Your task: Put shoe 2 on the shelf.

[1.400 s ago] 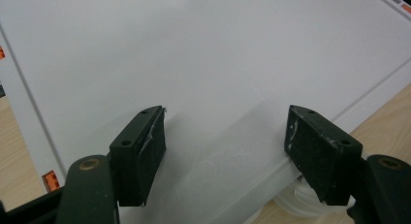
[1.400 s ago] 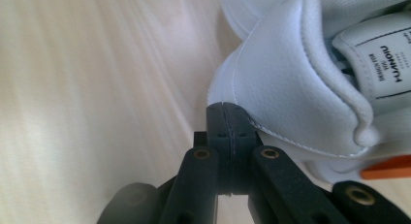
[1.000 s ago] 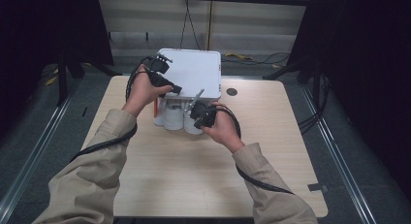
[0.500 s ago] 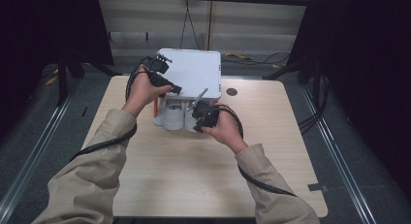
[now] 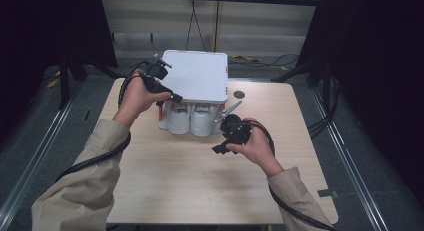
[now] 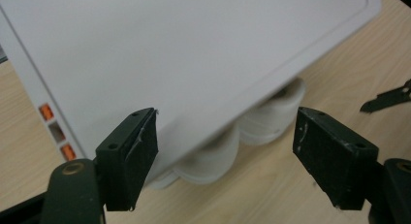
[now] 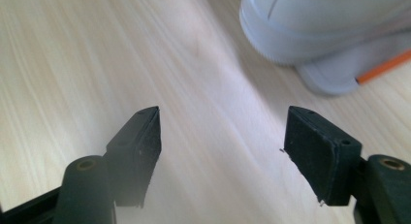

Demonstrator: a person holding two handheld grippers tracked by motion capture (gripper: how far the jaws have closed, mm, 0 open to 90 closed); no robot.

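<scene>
The white box (image 5: 196, 76) with white cylinders (image 5: 192, 118) beneath is set on the counter (image 5: 165, 171). The left gripper (image 5: 167, 93), jaws apart, is held at its edge; the right gripper (image 5: 222, 146), jaws apart, is held just beside the cylinders.

A white box-shaped unit (image 5: 196, 76) with a flat, rounded-corner top stands at the middle of the table's far edge. Under its near side, white cylinders (image 5: 191, 118) stand side by side, upright.

A white appliance (image 5: 196, 76) with small orange marks sits on the pale wood-grain table (image 5: 175, 176); gripper jaws are black.
</scene>
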